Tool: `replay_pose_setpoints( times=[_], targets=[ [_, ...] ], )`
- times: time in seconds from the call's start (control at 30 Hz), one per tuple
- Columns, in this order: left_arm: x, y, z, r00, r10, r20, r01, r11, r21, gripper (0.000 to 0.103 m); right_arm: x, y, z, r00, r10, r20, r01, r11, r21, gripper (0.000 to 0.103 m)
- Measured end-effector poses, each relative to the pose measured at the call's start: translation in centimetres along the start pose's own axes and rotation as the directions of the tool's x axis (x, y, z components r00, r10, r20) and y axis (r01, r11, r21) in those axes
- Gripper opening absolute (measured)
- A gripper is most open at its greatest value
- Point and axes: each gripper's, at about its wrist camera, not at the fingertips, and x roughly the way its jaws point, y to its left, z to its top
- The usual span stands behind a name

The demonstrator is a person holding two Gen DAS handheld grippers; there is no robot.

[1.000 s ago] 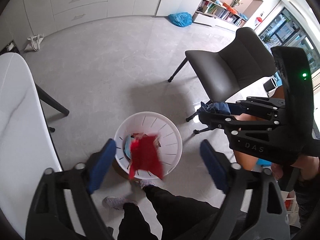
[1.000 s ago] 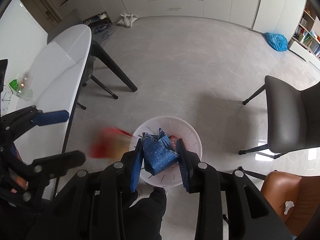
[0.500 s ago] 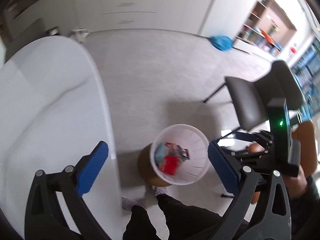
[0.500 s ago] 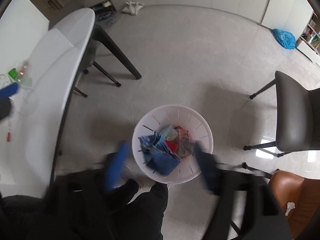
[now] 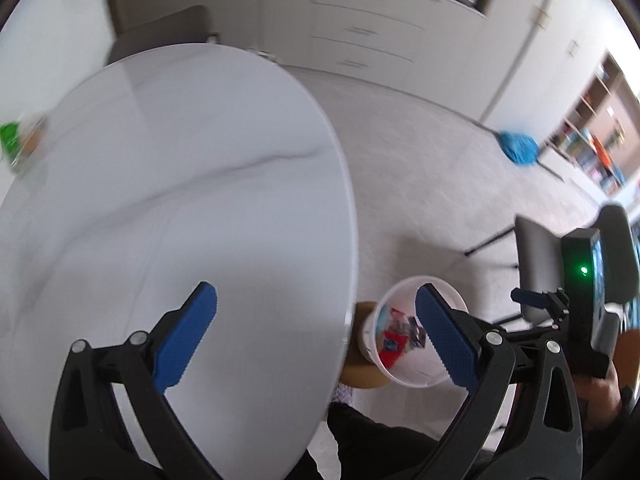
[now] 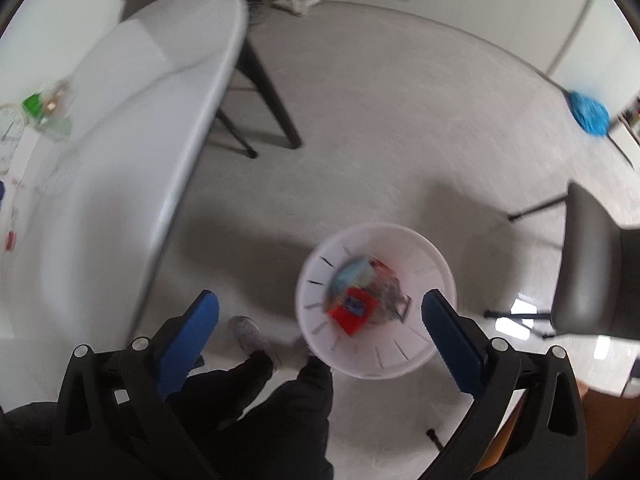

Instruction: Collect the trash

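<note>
A white slotted bin stands on the floor and holds several wrappers, among them a red one and a pale blue one. My right gripper hangs above the bin's near rim. Its jaws are opening wide with nothing between them. My left gripper is open and empty, and points down over the edge of the white oval table. In the left wrist view the bin sits low right, with the red wrapper inside. Green-packaged litter lies at the table's far left.
The person's dark legs and a shoe stand just beside the bin. A grey chair is to the right and black table legs to the left. A blue bag lies across the floor. A clock rests on the table.
The right gripper opened and the blue wrapper it held dropped into the bin. The red wrapper fell in too. The left gripper swung away from the bin to over the table.
</note>
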Motion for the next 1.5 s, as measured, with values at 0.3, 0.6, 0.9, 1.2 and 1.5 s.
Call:
replay_pose_setpoints(
  times=[0.3,0.6,0.9,1.2,1.5],
  targets=[
    [-11.5,8.2,0.5,0.942,0.253,0.219,-0.182,0.937,-0.297,0.095,-9.1,14.5,5.9,0.960,0.169,0.222,-0.096,0.947,-0.305,0.101],
    [-24.2,14.4,-1.3,0.768,0.559,0.312,-0.320,0.758,-0.569,0.095,-22.2,25.8,7.7,0.789,0.421,0.448,-0.099,0.807,-0.582,0.101],
    [-27.4,16.6,-4.4,0.697,0.677,0.237,-0.369,0.622,-0.690,0.095,-24.1,29.5,6.7,0.744,0.540,0.393,-0.150,0.709,-0.689,0.101],
    [-25.5,17.2,-5.3,0.742,0.647,0.175,-0.366,0.611,-0.702,0.095,-22.4,30.6,6.4,0.785,0.511,0.350,-0.157,0.710,-0.686,0.101],
    [-24.0,17.1,-4.2,0.763,0.622,0.176,-0.372,0.644,-0.668,0.095,-21.9,30.5,6.3,0.798,0.487,0.355,-0.152,0.733,-0.663,0.101]
  ],
)
